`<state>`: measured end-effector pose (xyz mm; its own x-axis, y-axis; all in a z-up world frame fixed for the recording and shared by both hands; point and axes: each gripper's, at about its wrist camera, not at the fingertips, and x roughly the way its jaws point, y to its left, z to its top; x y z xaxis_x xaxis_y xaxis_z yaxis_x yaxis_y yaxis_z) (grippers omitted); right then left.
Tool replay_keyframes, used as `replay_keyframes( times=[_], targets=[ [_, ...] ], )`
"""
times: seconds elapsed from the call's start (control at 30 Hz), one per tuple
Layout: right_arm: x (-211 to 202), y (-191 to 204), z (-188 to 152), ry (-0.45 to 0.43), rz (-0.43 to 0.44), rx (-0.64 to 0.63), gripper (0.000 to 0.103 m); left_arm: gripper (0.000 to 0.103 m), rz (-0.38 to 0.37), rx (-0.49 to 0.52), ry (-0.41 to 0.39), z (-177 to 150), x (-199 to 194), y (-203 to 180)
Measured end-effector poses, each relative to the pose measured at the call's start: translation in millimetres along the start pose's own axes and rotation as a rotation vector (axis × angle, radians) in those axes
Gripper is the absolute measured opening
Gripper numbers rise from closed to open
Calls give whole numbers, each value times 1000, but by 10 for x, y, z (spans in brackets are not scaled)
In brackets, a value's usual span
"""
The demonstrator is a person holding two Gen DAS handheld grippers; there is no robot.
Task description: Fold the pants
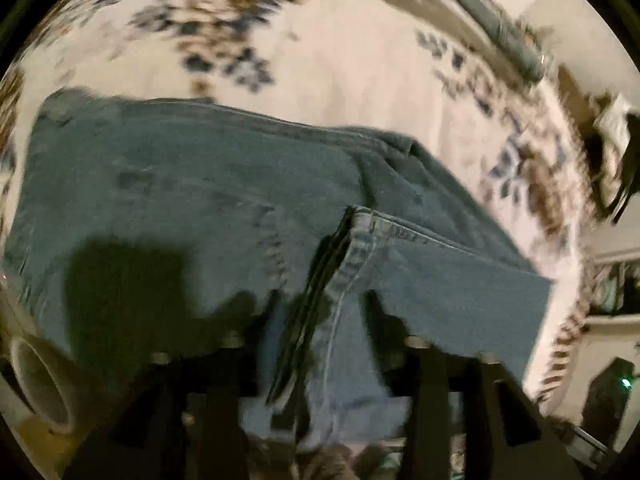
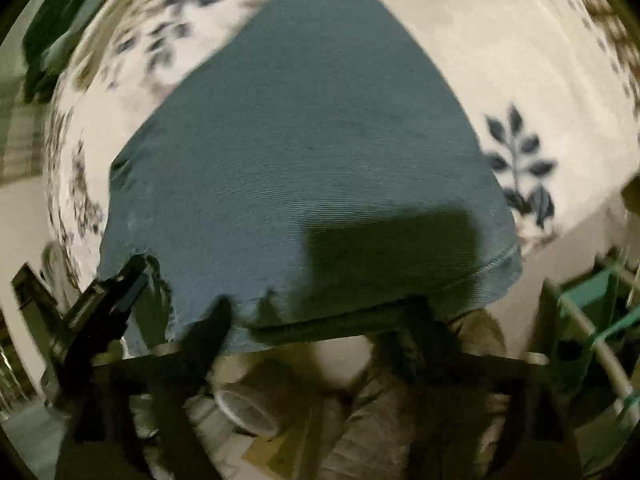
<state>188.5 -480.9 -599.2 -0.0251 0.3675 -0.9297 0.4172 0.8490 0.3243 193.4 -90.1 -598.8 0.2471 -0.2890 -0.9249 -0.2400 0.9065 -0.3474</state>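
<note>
A: How far along is the folding?

B: The pants (image 1: 200, 184) are lying doubled on the floral cloth (image 1: 360, 60), filling the middle of both views. A hem (image 1: 400, 236) is sitting on top toward four o'clock in the left view, so I'm judging one fold made.

A: And the grippers?

B: The left gripper (image 1: 320, 308) is hanging at six o'clock, jaws apart, the seam between them but not pinched. The right gripper (image 2: 320, 316) is standing wide apart at the near edge, gripping nothing.

A: What's remaining?

B: Probably another fold; blur is hiding the layer count.
</note>
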Motion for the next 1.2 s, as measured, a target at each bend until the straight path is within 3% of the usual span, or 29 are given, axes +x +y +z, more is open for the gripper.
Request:
replay_keyframes(
  times=[0.07,0.23,0.37,0.57,0.83,0.87,0.9,0.97,1.07,1.2],
  targets=[
    [-24,208,-38,-23,-35,-87,96,81,-50,-86,-44,-86,-220,235],
    [17,748,-101,-36,-50,-231,96,81,-69,-409,-170,-228,-594,1170],
    [106,1162,-86,-62,-66,-307,96,81,-111,-673,-273,-345,-572,1884],
    [328,1431,-45,-37,-86,-318,96,80,-172,-900,-333,-343,-205,2329],
    [601,1655,-27,-32,-114,-350,96,79,-145,-881,-405,-80,-154,2403],
    [627,1658,-23,-31,-113,-346,96,75,-143,-881,-412,-62,-150,2400],
    [635,1657,-23,-34,-113,-343,96,57,-128,-877,-422,-54,-150,2393],
    [640,1640,-26,-38,-115,-342,96,34,-125,-851,-447,-58,-197,2383],
    [634,1592,-38,-45,-111,-340,96,29,-76,-753,-500,-49,-415,2183],
    [569,1435,-43,-48,-103,-329,96,26,-70,-626,-580,-99,-811,1763]
  ],
)
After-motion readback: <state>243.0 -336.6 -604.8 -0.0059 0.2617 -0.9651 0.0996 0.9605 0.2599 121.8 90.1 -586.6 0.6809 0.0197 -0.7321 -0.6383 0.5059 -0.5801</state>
